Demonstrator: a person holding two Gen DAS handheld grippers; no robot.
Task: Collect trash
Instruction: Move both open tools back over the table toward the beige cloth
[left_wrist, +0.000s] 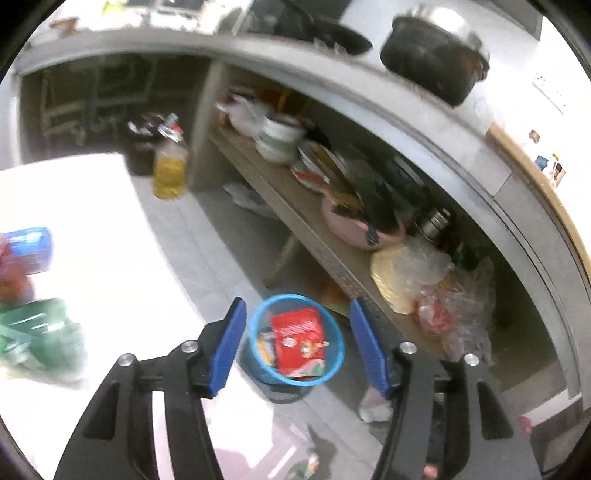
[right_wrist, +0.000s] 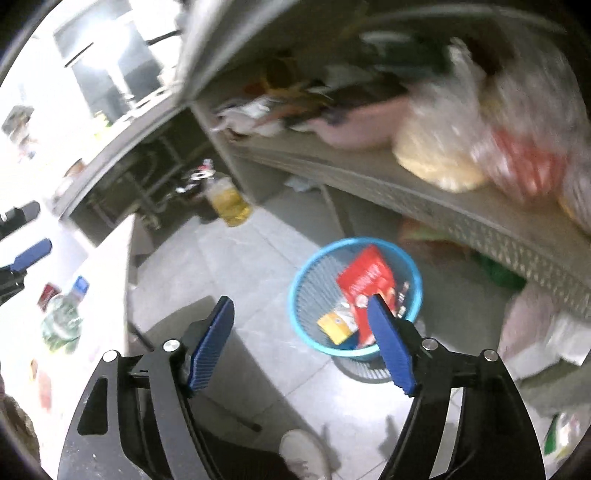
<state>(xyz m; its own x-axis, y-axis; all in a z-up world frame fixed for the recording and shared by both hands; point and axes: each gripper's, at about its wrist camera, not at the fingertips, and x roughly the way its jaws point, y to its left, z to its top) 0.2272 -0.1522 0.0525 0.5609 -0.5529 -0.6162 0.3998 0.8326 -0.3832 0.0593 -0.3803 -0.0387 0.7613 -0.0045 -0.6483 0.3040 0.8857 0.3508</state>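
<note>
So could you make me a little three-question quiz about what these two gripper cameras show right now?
1. True or false: the left gripper holds a wrapper.
2. What colour is the basket on the floor?
3. The red packet lies: A) on the white table; B) in the basket; C) on the shelf.

Key: 1 false, both it and the right gripper are open and empty; 2 blue; 3 B.

Wrapper (right_wrist: 365, 282) in bin (right_wrist: 306, 284); bin on floor (right_wrist: 229, 258) before shelf (right_wrist: 443, 206).
</note>
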